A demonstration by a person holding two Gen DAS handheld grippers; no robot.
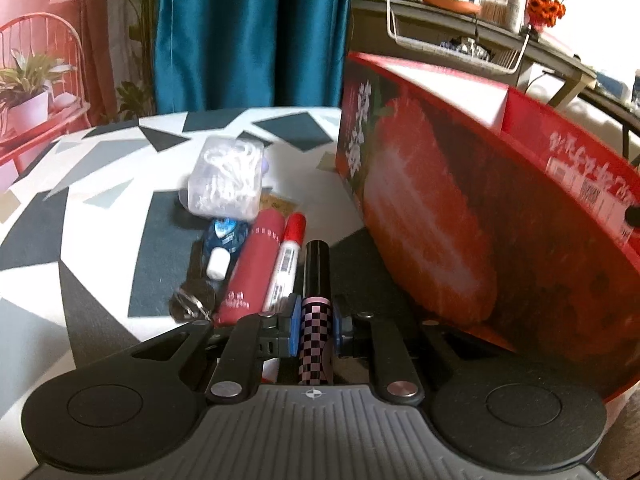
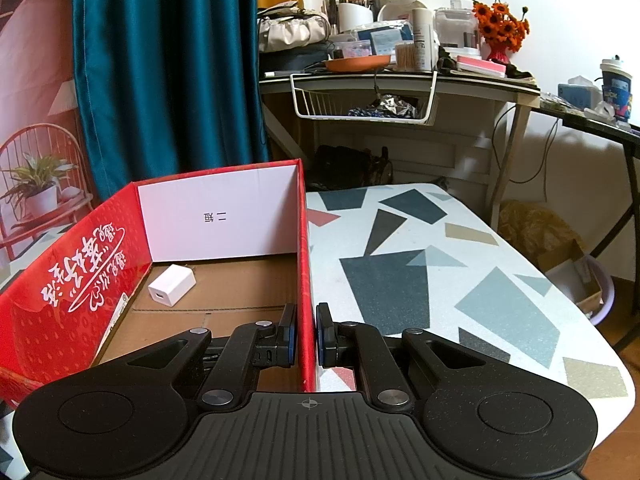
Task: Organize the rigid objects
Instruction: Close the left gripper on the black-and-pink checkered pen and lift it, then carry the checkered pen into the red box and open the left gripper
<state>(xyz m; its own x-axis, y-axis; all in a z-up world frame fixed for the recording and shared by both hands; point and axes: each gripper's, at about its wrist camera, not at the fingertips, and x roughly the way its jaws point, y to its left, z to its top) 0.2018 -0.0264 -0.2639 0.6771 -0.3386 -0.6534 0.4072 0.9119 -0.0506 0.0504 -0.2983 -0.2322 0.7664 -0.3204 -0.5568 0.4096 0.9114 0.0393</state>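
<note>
Left gripper (image 1: 316,326) pinching checkered tube (image 1: 317,320), black cap toward 12 o'clock. At its 11 o'clock, touching row: red-capped marker (image 1: 287,258), red cylinder (image 1: 252,268), blue-white item (image 1: 221,244), possibly correction tape; clear bag (image 1: 226,178) beyond. Red box (image 1: 460,216) blocks 2 o'clock. Right gripper (image 2: 307,334) clamped on red box's wall (image 2: 305,264); white charger (image 2: 172,284) inside at 10 o'clock.

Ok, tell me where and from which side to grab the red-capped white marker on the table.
Grip the red-capped white marker across its white barrel, coming from above with the fingers straddling its width. It lies flat, lengthwise away from the camera, squeezed between the red tube and the checkered tube that the left gripper holds, so side access looks blocked. Lifting that tube away first should free room.
</note>
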